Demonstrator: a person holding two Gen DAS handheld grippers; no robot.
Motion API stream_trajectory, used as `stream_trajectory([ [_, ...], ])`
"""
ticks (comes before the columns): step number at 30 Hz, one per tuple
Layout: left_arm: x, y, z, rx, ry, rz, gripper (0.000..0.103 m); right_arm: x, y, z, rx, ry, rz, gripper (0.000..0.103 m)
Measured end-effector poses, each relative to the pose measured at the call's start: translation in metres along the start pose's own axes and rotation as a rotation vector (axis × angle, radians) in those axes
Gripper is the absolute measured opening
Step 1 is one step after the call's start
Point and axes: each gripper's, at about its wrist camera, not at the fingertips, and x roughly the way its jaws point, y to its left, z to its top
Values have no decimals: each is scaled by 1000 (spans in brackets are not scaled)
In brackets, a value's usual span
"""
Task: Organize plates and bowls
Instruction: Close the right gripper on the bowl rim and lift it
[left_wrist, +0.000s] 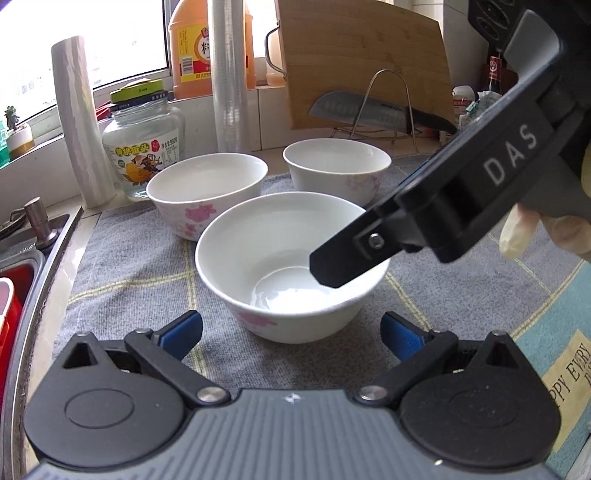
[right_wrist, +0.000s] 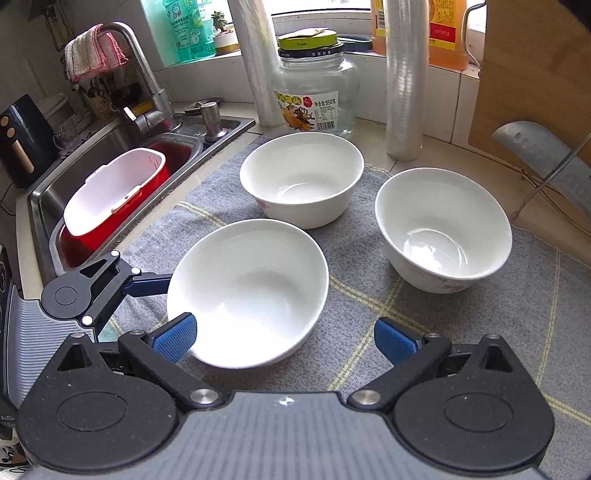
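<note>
Three white bowls sit on a grey cloth (right_wrist: 461, 332) on the surface by the sink (right_wrist: 48, 199). The near bowl (left_wrist: 291, 273) lies just ahead of the left gripper (left_wrist: 291, 332), jaws wide apart. The right gripper (right_wrist: 284, 339) reaches over that bowl's rim, jaws open, holding nothing.

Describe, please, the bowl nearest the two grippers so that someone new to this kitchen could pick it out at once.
Start at the steel sink, then move onto the grey checked cloth beside it, where three white bowls stand. The nearest bowl is the front one of the triangle. Unlike the rear left bowl and rear right bowl, it sits between both grippers' blue pads.
</note>
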Motion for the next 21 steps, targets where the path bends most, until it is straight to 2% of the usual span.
stream_trajectory([
  [3, 1, 1, 2, 1, -11, -4, 99, 5, 3, 6, -11, 0, 14, 103],
  [7, -1, 2, 4, -2, -23, -8, 91, 10, 7, 11, -35, -1, 31, 103],
  [14, -2, 1, 4, -2, -40, -22, 88, 14, 11, 16, -54, -7, 54, 103],
  [21, -3, 2, 4, 3, -47, -26, 88, 15, 11, 17, -55, -6, 70, 94],
])
